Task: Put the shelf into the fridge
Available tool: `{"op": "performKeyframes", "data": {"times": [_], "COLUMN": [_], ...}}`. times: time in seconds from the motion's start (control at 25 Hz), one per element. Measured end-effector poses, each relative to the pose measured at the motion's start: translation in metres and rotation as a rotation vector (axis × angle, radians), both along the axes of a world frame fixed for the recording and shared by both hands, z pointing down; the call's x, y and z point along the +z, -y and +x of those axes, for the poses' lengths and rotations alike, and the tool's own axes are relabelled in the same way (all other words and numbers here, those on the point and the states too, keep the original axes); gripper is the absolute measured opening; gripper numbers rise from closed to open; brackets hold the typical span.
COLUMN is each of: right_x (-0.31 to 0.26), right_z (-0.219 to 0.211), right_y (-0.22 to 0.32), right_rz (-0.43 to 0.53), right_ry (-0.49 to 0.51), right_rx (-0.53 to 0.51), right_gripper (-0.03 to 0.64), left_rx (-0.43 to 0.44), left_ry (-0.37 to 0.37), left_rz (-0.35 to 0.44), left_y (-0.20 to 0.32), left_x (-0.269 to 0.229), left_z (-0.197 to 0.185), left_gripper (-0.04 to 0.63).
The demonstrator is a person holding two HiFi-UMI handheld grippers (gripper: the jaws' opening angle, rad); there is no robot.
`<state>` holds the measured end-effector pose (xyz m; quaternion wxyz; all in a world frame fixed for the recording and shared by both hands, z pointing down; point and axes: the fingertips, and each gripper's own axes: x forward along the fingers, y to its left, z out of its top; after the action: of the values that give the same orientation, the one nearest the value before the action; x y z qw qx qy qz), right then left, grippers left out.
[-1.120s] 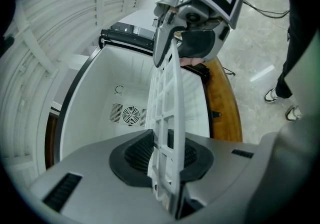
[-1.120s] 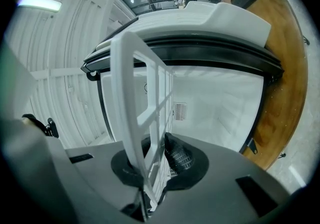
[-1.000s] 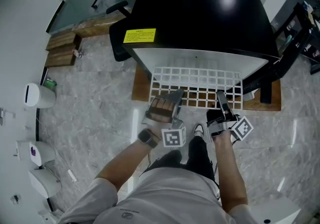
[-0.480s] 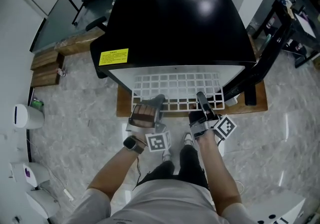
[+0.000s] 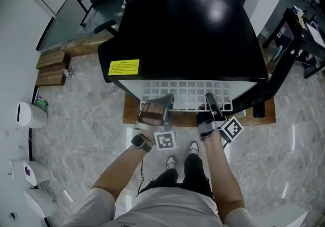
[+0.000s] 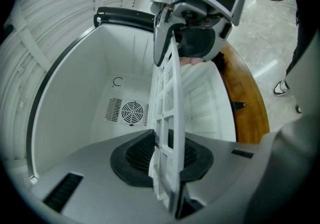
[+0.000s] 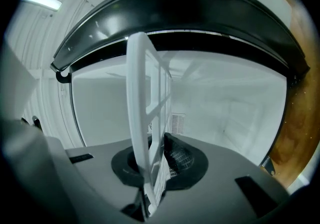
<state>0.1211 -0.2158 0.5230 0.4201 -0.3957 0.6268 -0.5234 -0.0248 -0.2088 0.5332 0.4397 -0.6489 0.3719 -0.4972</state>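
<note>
The white grid shelf [image 5: 189,96] lies level, its far part inside the black fridge [image 5: 188,33] and a short strip still showing at the front opening. My left gripper [image 5: 162,102] is shut on the shelf's near edge at the left, and my right gripper [image 5: 209,101] is shut on it at the right. In the left gripper view the shelf [image 6: 167,113] runs edge-on from between the pads into the white fridge interior [image 6: 90,97], with the right gripper [image 6: 197,22] clamped further along. In the right gripper view the shelf [image 7: 141,118] stands pinched between the pads.
The fridge stands on a wooden board [image 5: 264,115]. Its black door [image 5: 282,63] hangs open at the right. A round fan vent [image 6: 132,113] sits in the back wall. Wooden blocks [image 5: 51,66] and a white bin [image 5: 28,114] lie to the left on the marble floor.
Both grippers have pushed the shelf forward, deeper into the fridge. Much less of the grid shows in front of the opening than a second ago.
</note>
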Motion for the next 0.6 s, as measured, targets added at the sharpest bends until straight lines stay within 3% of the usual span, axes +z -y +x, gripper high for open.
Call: {"op": "performKeyframes", "data": {"times": [0.6], "right_x": [0.002], "right_z": [-0.001], "right_y": [0.021], "right_rz": [-0.031], "right_ry": [-0.005], "right_rx": [0.039], "right_gripper": [0.046], "left_rx": [-0.003], "left_ry": [-0.005], "left_rz": [0.021], "left_y": [0.024], "left_x": [0.002], "left_z": [0.001], "left_gripper": [0.061]}}
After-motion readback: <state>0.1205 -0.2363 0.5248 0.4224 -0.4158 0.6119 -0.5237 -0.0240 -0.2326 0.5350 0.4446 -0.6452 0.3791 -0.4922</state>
